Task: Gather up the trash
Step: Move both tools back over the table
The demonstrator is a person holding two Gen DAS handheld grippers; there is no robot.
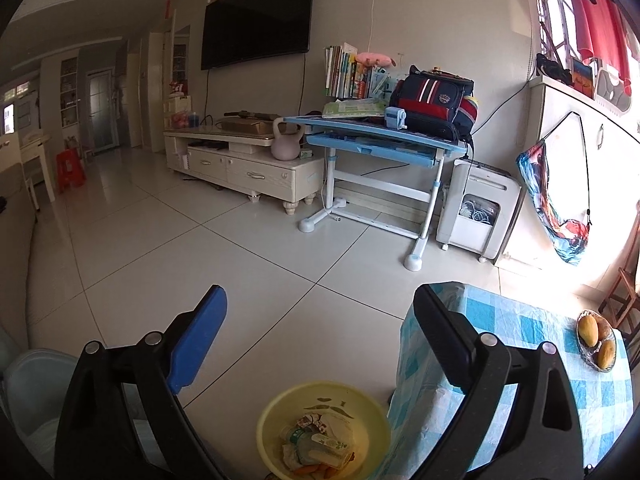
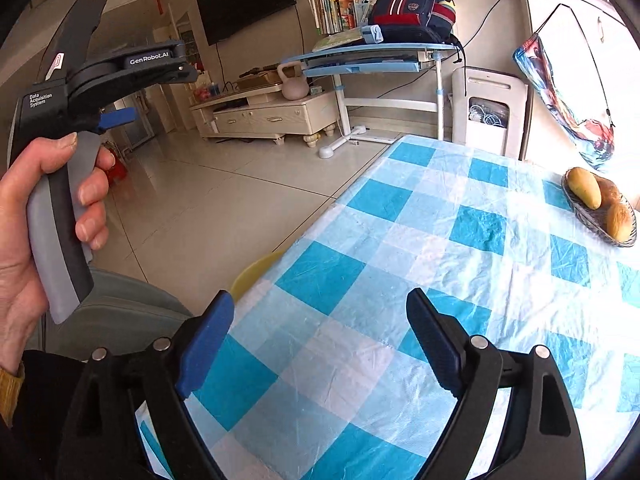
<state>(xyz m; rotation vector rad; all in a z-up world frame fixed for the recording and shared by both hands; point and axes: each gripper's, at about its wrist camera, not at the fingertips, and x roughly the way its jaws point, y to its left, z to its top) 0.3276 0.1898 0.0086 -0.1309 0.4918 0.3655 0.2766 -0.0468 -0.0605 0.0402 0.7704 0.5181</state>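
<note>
A yellow basin [image 1: 276,412] stands on the floor beside the table and holds crumpled wrappers and scraps of trash [image 1: 318,446]. Its rim also peeks out past the table edge in the right wrist view [image 2: 252,274]. My left gripper [image 1: 320,308] is open and empty, held in the air above the basin. My right gripper [image 2: 320,312] is open and empty, just above the blue-and-white checked tablecloth [image 2: 460,240]. The left gripper's body [image 2: 120,68], held in a hand, shows at the upper left of the right wrist view.
A basket of mangoes [image 2: 600,208] sits at the table's far right. A grey chair [image 2: 120,320] stands left of the table. Across the tiled floor are a TV cabinet [image 1: 240,164], a blue desk [image 1: 380,140] with a backpack, and a white appliance [image 1: 476,208].
</note>
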